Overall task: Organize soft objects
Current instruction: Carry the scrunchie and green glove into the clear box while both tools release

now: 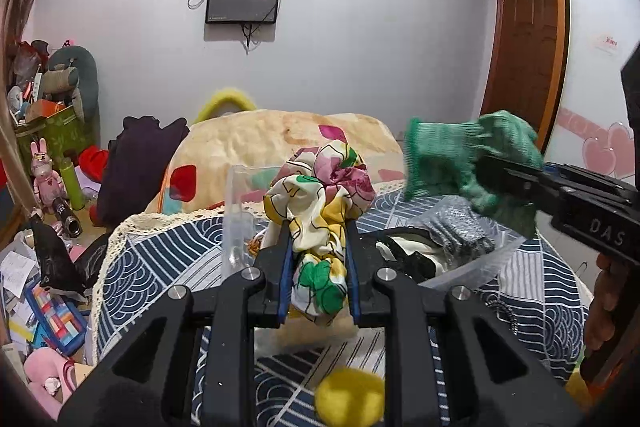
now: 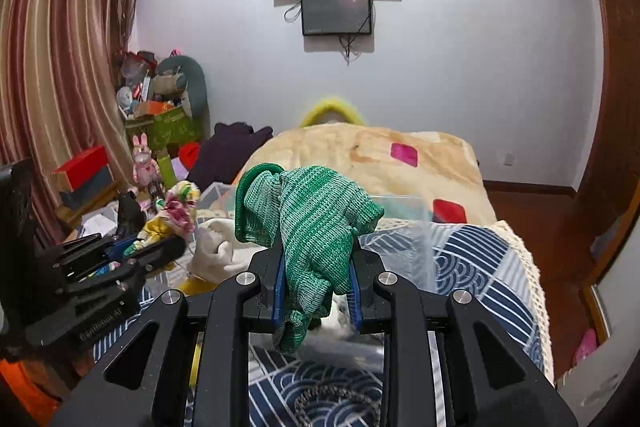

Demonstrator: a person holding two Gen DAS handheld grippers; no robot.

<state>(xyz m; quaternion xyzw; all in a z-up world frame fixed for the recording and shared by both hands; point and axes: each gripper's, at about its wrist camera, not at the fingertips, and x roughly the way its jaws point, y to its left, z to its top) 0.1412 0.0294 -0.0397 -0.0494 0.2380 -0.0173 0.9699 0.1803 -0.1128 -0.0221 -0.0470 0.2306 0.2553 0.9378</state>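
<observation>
My left gripper (image 1: pixel 318 243) is shut on a floral cloth (image 1: pixel 320 195), white with pink, yellow and green, held above the bed; the cloth also shows in the right wrist view (image 2: pixel 176 211). My right gripper (image 2: pixel 316 267) is shut on a green knitted glove (image 2: pixel 316 223), held up above a clear plastic box (image 2: pixel 404 227). In the left wrist view the glove (image 1: pixel 460 159) hangs at the right from the right gripper (image 1: pixel 496 175). A clear bin (image 1: pixel 472 267) below it holds grey, black and white soft items. Another clear box (image 1: pixel 240 211) stands behind the floral cloth.
The bed has a blue-and-white patterned cover (image 1: pixel 168 259) and a cream blanket (image 1: pixel 260 139) behind. A yellow ball (image 1: pixel 348 399) lies near the front. A dark garment (image 1: pixel 136 171) and a cluttered floor with toys (image 1: pixel 44 171) are at the left. A wooden door (image 1: pixel 524 59) is at right.
</observation>
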